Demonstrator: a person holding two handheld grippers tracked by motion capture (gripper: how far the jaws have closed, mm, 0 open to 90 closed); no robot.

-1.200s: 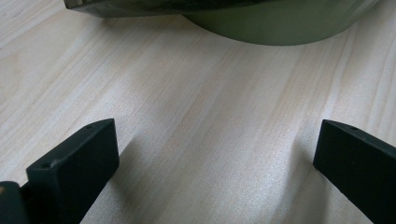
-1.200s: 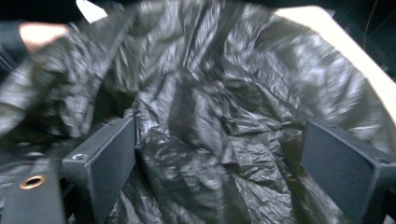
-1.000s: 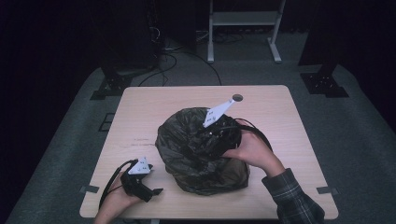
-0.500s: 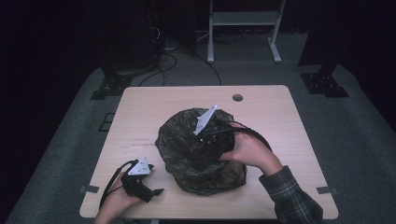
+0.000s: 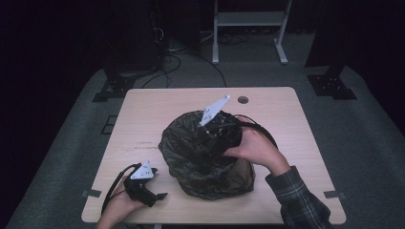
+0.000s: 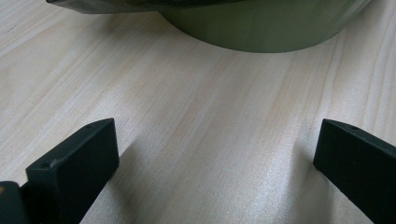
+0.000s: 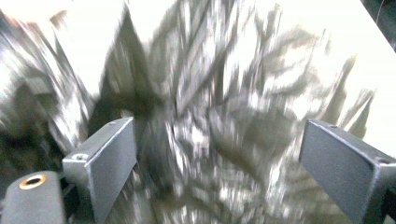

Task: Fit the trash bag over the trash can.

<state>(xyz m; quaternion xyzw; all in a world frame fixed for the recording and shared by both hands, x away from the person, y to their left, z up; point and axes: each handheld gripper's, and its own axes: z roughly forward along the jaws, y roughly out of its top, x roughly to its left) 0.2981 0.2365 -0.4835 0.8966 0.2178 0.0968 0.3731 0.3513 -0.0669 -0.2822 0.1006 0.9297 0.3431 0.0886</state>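
A crinkled black plastic bag (image 5: pixel 200 157) covers a round bin in the middle of the table; it appears blurred and glossy in the right gripper view (image 7: pixel 210 93). My right gripper (image 5: pixel 206 137) hovers over the bag's top, open, jaws wide apart (image 7: pixel 219 126) with bag film beneath them and nothing held. My left gripper (image 5: pixel 158 196) rests on the table at the front left, a short way from the bag, and is open (image 6: pixel 217 130). Just ahead of its jaws stands the bin's olive-green base (image 6: pixel 261 28).
The pale wooden table (image 5: pixel 143 119) has bare room at the back and on the left. A small cable hole (image 5: pixel 242 99) lies near the back edge. Dark floor, cables and a white stand (image 5: pixel 248 28) lie beyond the table.
My right gripper has shifted left from the bag's back right to above its top. The left gripper has stayed where it was.
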